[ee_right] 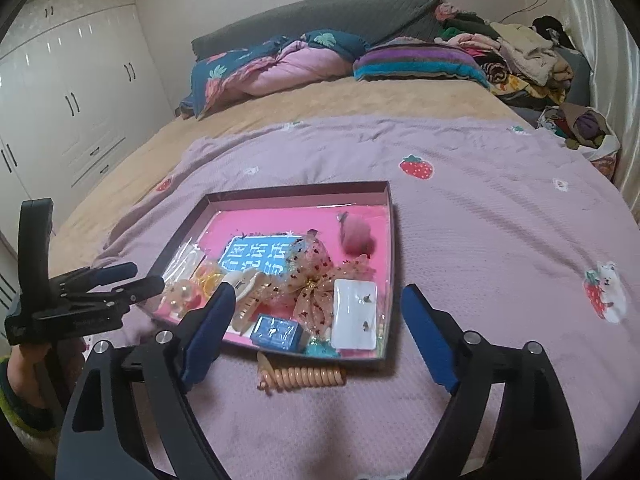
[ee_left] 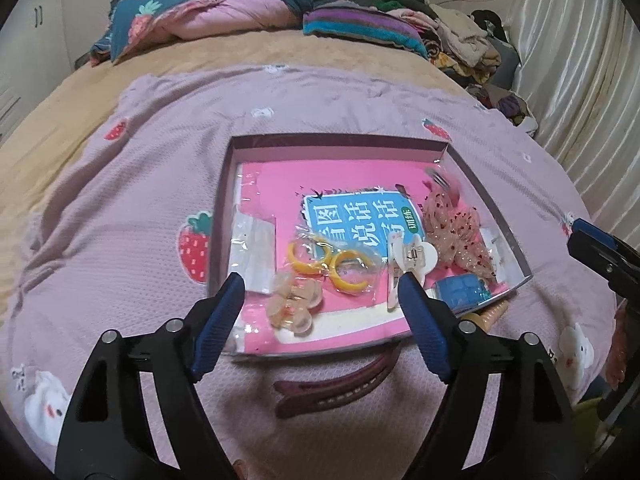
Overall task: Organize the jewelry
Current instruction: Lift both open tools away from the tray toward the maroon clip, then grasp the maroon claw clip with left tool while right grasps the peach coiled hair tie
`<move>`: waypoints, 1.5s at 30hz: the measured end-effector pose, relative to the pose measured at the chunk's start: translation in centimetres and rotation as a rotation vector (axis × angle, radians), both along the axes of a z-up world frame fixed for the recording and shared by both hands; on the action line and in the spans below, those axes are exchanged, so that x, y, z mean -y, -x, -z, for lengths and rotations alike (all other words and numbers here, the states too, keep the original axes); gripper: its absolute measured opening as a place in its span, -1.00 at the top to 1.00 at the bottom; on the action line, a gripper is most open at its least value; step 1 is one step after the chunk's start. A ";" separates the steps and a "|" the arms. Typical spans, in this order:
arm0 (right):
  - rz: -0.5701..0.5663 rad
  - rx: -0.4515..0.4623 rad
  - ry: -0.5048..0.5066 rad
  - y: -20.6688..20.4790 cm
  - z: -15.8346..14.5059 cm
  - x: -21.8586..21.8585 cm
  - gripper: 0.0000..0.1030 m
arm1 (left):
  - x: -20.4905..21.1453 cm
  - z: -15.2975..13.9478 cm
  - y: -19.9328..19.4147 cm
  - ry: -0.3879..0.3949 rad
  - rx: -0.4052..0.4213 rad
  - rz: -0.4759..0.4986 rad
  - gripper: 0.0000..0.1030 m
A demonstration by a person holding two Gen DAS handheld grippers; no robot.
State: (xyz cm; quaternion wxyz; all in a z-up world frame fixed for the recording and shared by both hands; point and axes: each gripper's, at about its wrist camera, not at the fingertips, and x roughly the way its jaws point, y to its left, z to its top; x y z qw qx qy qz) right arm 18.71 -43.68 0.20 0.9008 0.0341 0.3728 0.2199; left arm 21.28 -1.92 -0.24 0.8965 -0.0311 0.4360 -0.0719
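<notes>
Both grippers gape wide, nothing held. Left gripper [ee_left: 322, 294] hovers over the near edge of the box [ee_left: 340, 142], above a clear claw clip [ee_left: 292, 306] and yellow hoops [ee_left: 332, 266] inside it. Right gripper [ee_right: 318, 304] hangs before the box's near right corner. Maroon clip [ee_left: 334, 386] and coil tie [ee_right: 304, 378] lie on the blanket just outside the box's near wall.
</notes>
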 end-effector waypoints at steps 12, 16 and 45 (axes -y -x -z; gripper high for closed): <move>-0.015 0.000 0.001 3.1 -0.3 0.1 -0.68 | -1.2 -0.5 2.3 -0.027 0.011 -0.012 -0.61; -0.031 -0.012 0.013 4.0 0.2 -0.4 -0.69 | -1.5 0.3 3.1 -0.031 -0.005 -0.010 -0.61; -0.065 -0.246 0.038 3.1 8.1 -2.4 -0.69 | -0.7 7.2 2.9 0.073 -0.129 0.158 -0.14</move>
